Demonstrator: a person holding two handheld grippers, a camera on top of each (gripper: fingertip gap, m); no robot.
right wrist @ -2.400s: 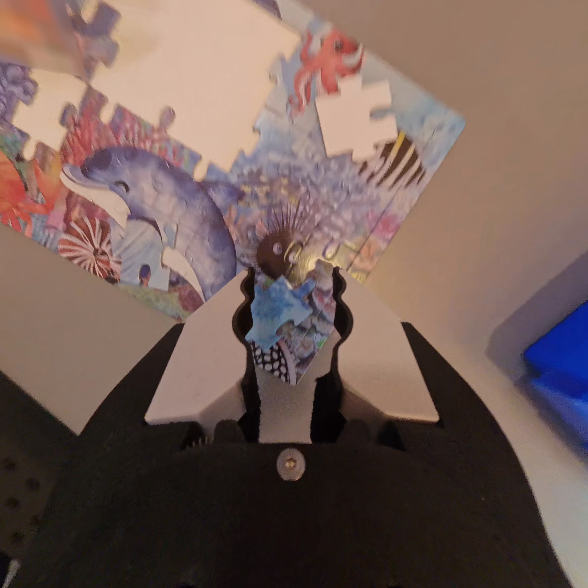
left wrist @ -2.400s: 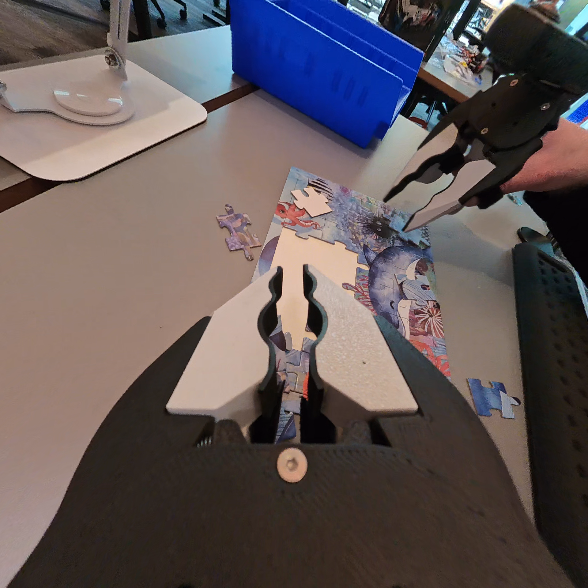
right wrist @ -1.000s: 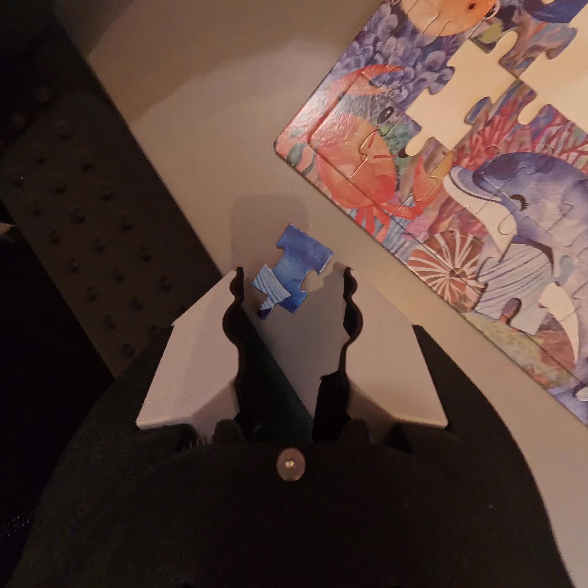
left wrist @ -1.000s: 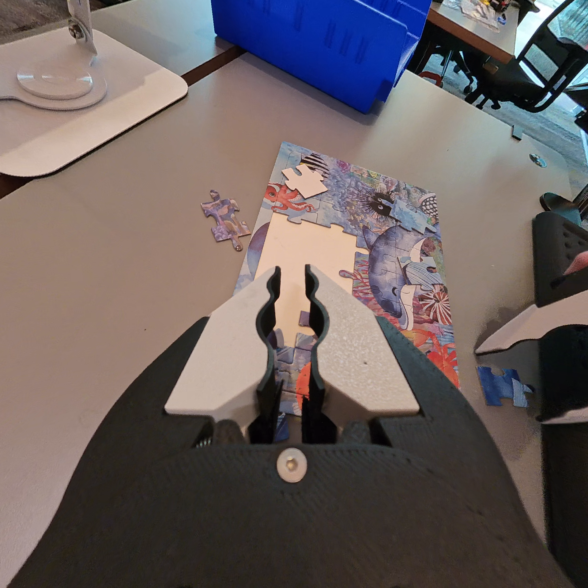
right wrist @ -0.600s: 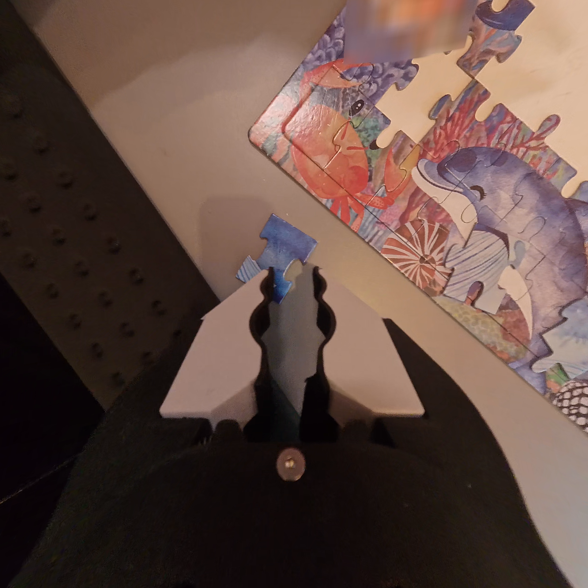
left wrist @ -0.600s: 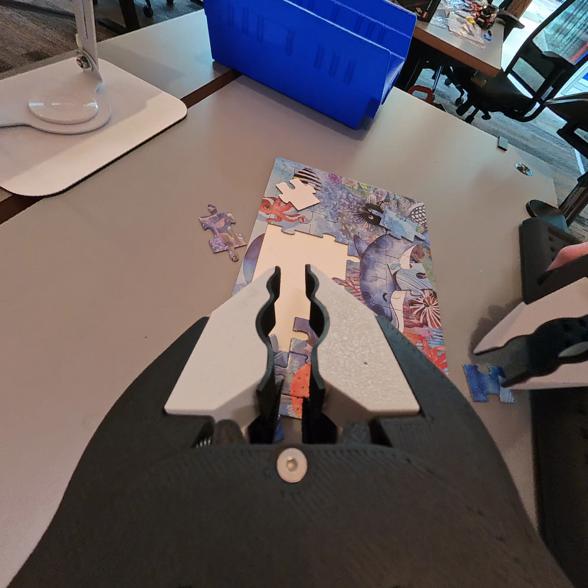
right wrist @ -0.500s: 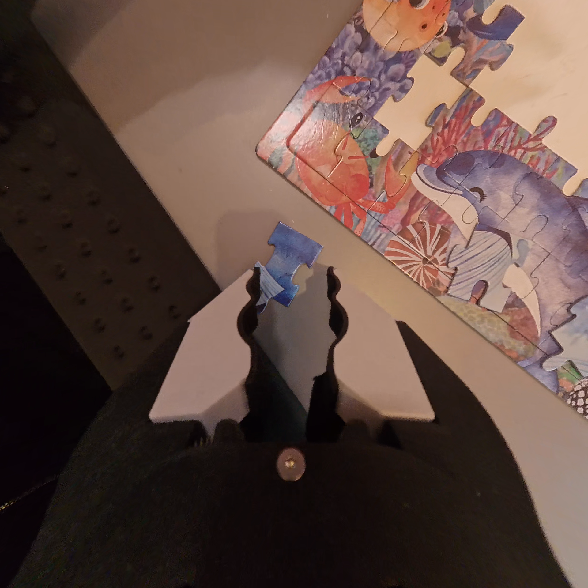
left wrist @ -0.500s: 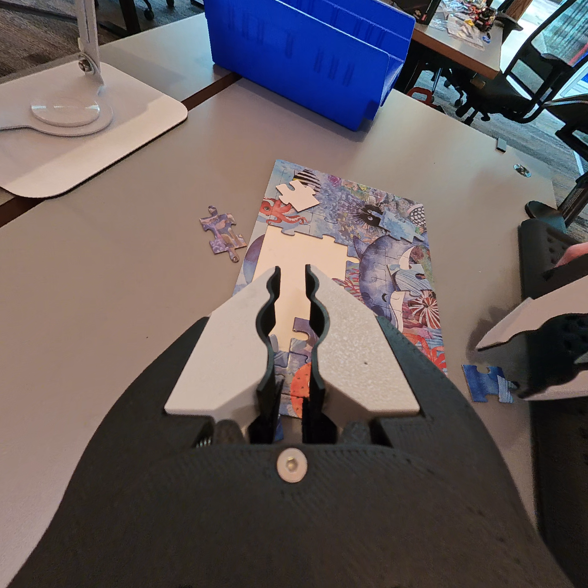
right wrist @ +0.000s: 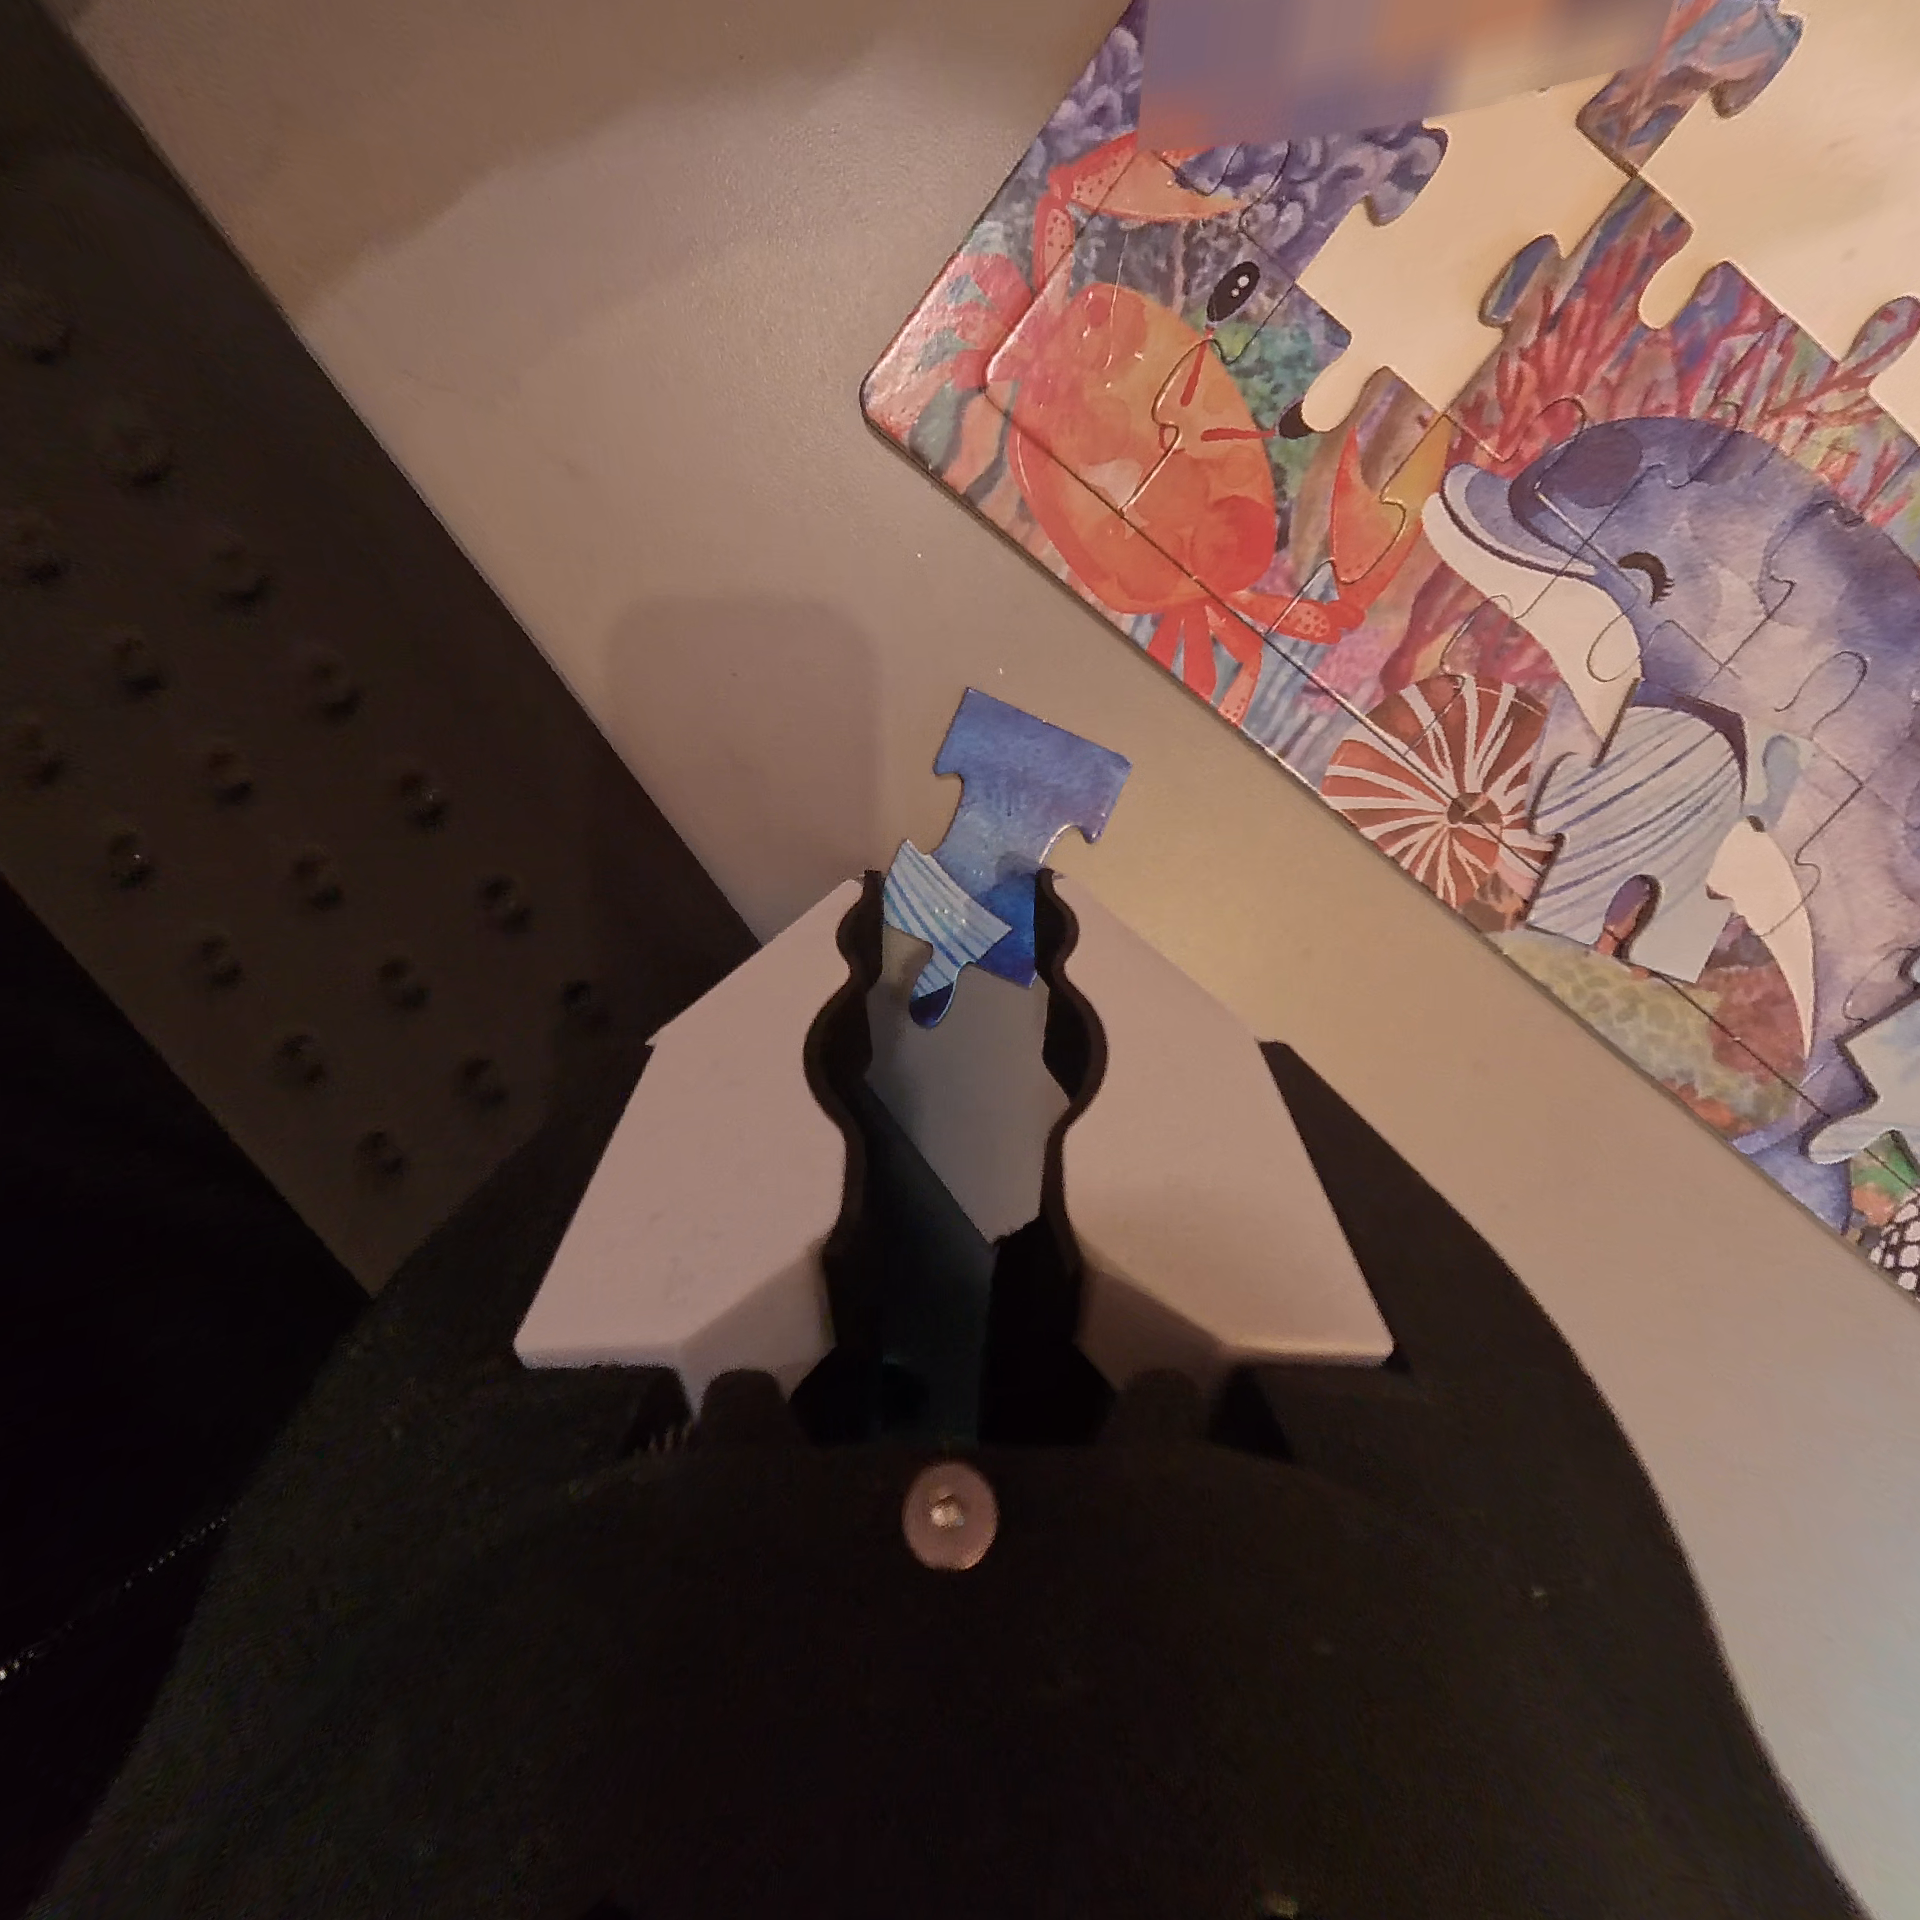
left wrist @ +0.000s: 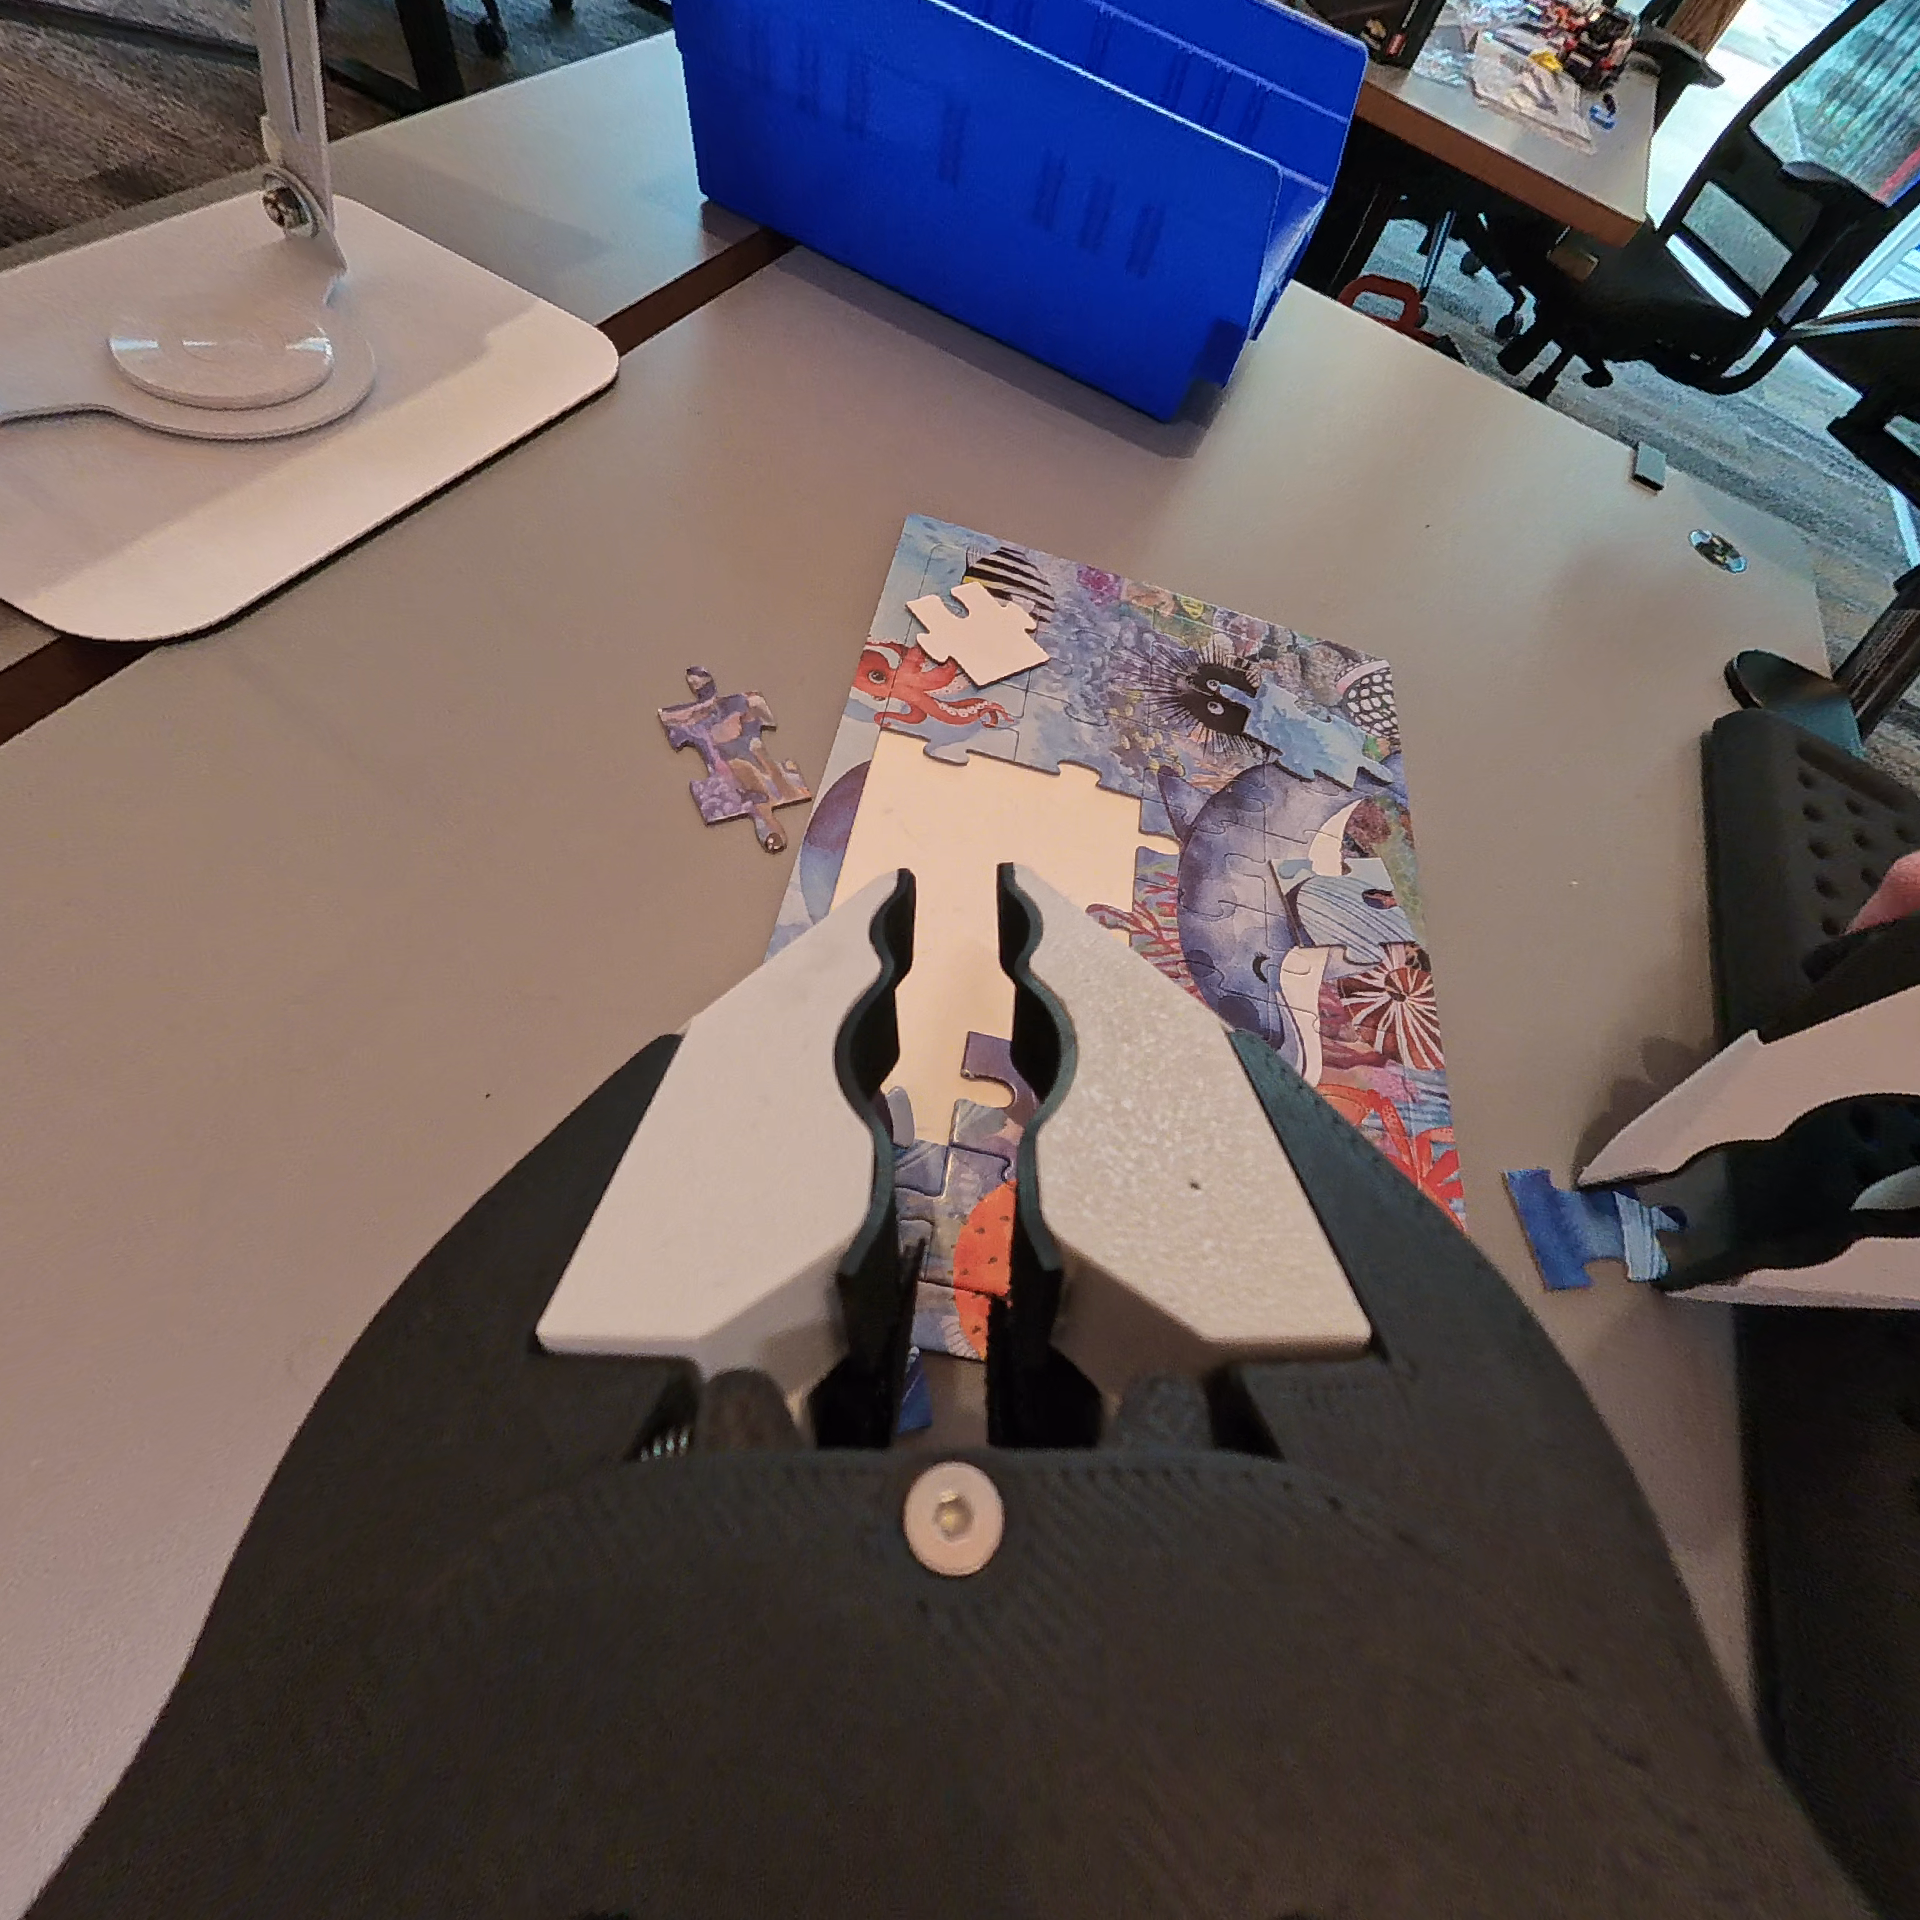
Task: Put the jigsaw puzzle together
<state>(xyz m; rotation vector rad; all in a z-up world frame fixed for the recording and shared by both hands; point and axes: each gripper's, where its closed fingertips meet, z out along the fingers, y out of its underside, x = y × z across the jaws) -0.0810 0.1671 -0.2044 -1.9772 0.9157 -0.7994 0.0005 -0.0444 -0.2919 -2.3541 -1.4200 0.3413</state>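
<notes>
The sea-animal jigsaw [left wrist: 997,831] lies flat on the grey table with a bare cream gap in its middle; it also shows in the right wrist view [right wrist: 1382,281]. My right gripper [right wrist: 956,881] is shut on the end of a loose blue piece [right wrist: 1023,810] on the table beside the puzzle's crab corner. In the left wrist view the right gripper [left wrist: 1621,1231] grips that blue piece [left wrist: 1558,1226]. My left gripper [left wrist: 954,875] hovers over the puzzle's near end, jaws nearly together, holding nothing. A loose purple piece [left wrist: 735,764] lies left of the puzzle.
A white face-down piece [left wrist: 977,644] and a pale blue piece [left wrist: 1314,743] rest loose on the puzzle. A blue bin [left wrist: 987,177] stands behind, a white stand base [left wrist: 260,416] at far left. A black perforated chair part [left wrist: 1808,852] borders the table's right side. Tip to tip, the grippers are about 25 centimeters apart. The sea-animal jigsaw [left wrist: 997,831] lies around 12 centimeters away from my left fingertips.
My right gripper left the pale blue piece on the puzzle, moved to the blue piece off its near right corner, and closed on it. The left gripper stayed about where it was.
</notes>
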